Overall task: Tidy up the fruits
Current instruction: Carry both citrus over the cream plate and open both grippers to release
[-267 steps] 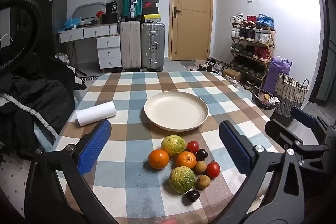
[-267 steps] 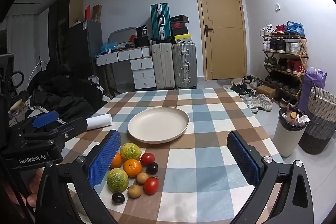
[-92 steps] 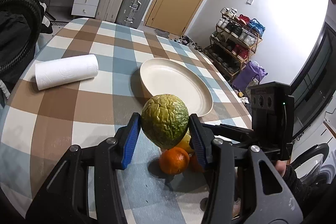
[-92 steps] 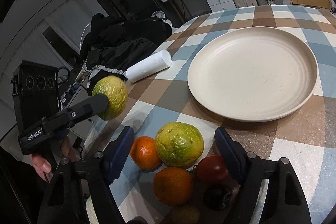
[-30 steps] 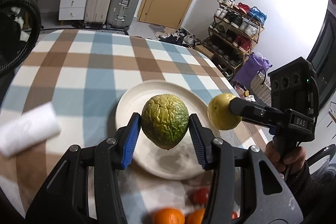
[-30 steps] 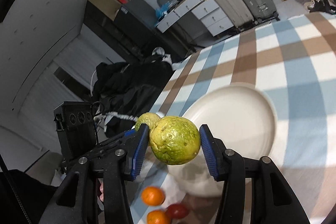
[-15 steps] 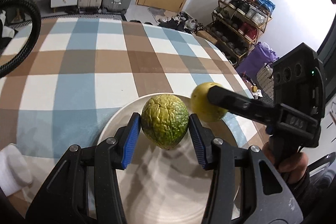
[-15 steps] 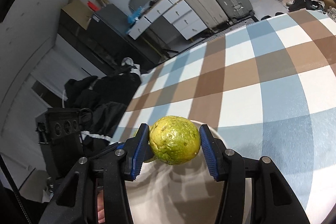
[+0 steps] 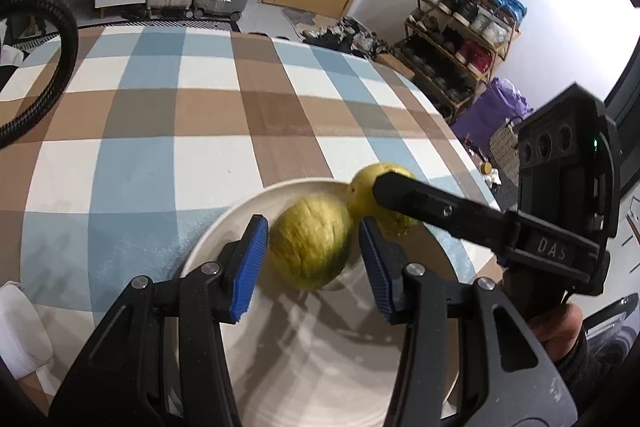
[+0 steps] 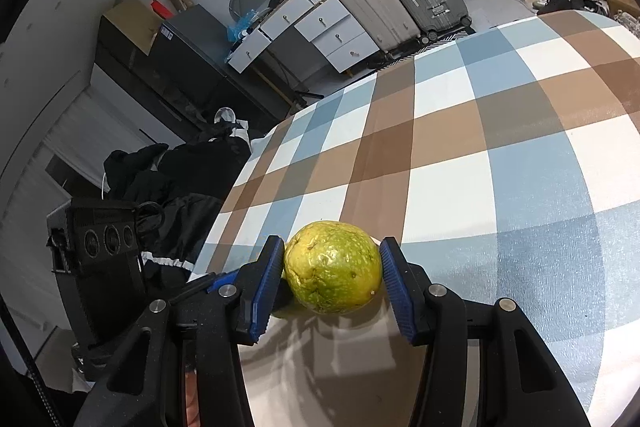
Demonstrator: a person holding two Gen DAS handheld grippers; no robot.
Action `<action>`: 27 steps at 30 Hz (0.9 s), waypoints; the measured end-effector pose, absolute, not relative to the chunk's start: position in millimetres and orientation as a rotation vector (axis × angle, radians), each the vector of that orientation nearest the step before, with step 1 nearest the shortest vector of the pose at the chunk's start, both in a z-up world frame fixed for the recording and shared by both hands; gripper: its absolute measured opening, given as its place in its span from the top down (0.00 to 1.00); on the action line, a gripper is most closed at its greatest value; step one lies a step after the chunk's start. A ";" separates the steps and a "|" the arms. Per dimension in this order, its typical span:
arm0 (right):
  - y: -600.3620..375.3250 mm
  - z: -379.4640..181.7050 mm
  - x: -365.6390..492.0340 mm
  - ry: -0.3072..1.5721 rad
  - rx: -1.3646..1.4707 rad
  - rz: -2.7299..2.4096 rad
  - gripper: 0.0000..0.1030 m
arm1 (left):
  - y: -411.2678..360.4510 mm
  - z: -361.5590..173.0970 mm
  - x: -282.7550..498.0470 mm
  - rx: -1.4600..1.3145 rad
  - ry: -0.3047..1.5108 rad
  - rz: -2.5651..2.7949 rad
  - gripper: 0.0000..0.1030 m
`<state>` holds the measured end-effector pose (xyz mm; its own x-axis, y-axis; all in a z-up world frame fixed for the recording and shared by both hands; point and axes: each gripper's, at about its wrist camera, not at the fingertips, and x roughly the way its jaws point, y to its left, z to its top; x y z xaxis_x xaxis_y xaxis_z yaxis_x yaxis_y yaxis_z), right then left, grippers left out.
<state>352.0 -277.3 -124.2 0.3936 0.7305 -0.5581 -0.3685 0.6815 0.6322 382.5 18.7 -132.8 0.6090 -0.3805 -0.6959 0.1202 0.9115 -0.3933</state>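
A cream plate (image 9: 320,367) lies under both grippers on the checked tablecloth. My left gripper (image 9: 312,261) is slightly open around a wrinkled green fruit (image 9: 308,243). That fruit is blurred, with a thin gap at each blue pad, low over the plate's far part. My right gripper (image 10: 332,277) is shut on a smooth yellow-green fruit (image 10: 334,267) at the plate's (image 10: 340,367) far rim. In the left wrist view that fruit (image 9: 372,179) sits just right of the wrinkled one, behind a black finger (image 9: 424,201). The two fruits are nearly touching.
A white paper roll (image 9: 20,327) lies at the table's left edge. A black hose (image 9: 64,67) loops over the far left corner. Dark clothes (image 10: 168,179) are piled beside the table. Suitcases, drawers and a shoe rack (image 9: 460,27) stand further back.
Both grippers have come down lower over the plate. The left jaws have eased off the wrinkled fruit, which now looks blurred and loose. The right gripper still clamps its fruit.
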 end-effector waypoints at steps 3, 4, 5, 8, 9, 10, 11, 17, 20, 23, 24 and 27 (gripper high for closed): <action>-278.0 -123.5 351.3 0.924 0.455 0.717 0.50 | 19.7 -130.4 380.4 -0.319 0.868 -0.279 0.57; -278.7 -122.9 350.8 0.920 0.455 0.707 0.50 | 19.7 -130.2 379.7 -0.319 0.872 -0.277 0.56; -280.3 -121.5 349.9 0.910 0.454 0.694 0.49 | 19.6 -130.2 378.7 -0.317 0.879 -0.270 0.56; -288.3 -114.2 345.1 0.875 0.488 0.691 0.46 | 20.6 -126.9 372.2 -0.317 0.889 -0.259 0.54; -291.9 -109.8 340.9 0.859 0.498 0.687 0.38 | 21.2 -123.5 367.6 -0.308 0.883 -0.246 0.48; -294.5 -105.8 336.7 0.844 0.500 0.678 0.33 | 21.8 -120.8 364.3 -0.305 0.878 -0.241 0.44; -297.3 -101.1 331.3 0.822 0.501 0.667 0.27 | 23.2 -115.3 358.7 -0.305 0.866 -0.234 0.43; -313.5 -71.8 287.9 0.737 0.472 0.640 0.13 | 29.9 -81.8 320.6 -0.294 0.801 -0.214 0.24; -320.5 -54.0 256.8 0.672 0.417 0.610 0.01 | 31.1 -66.1 297.9 -0.285 0.768 -0.198 0.20; -324.8 -38.8 226.5 0.622 0.376 0.613 0.00 | 28.6 -53.2 271.7 -0.257 0.744 -0.168 0.18; -325.6 -36.2 219.2 0.612 0.368 0.611 0.00 | 28.5 -49.8 263.0 -0.246 0.736 -0.150 0.15; -327.0 -26.7 191.4 0.576 0.332 0.593 0.00 | 29.4 -41.4 236.2 -0.229 0.703 -0.109 0.07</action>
<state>191.4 -327.0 -26.7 0.6798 0.6074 -0.4111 -0.4286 0.7838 0.4494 236.2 29.4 -41.4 0.7584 -0.1757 -0.6276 0.0218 0.9693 -0.2450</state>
